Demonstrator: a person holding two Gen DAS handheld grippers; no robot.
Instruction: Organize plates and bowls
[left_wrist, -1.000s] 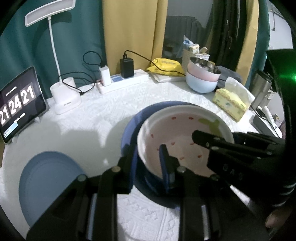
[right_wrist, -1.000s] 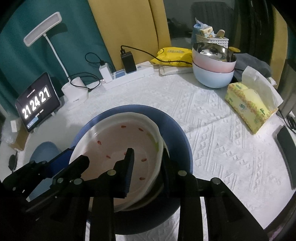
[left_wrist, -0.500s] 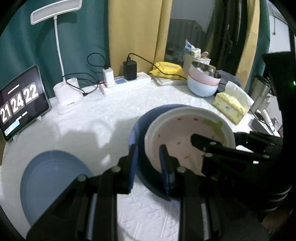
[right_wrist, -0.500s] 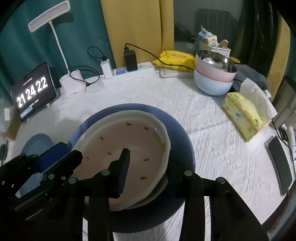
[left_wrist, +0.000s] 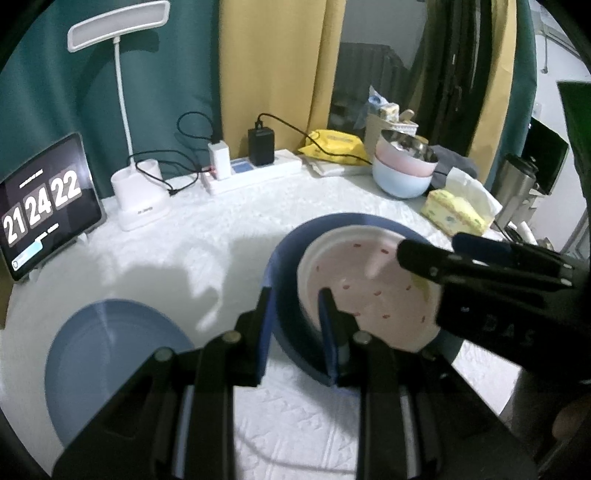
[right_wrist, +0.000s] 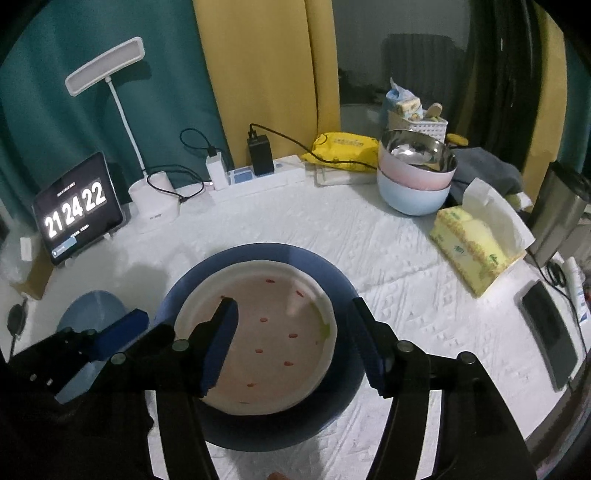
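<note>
White spotted plate (right_wrist: 273, 332) in blue bowl (right_wrist: 332, 387) | tissue box (right_wrist: 472, 254), stacked bowls (right_wrist: 413, 184) beyond

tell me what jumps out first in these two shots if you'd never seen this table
The white plate with red specks sits inside a dark blue plate at the table's centre, with the right gripper open around its near edge and the left gripper straddling the blue rim. At the left edge a tablet clock glows 21 24 22, and stacked bowls stand at the back right.
</note>
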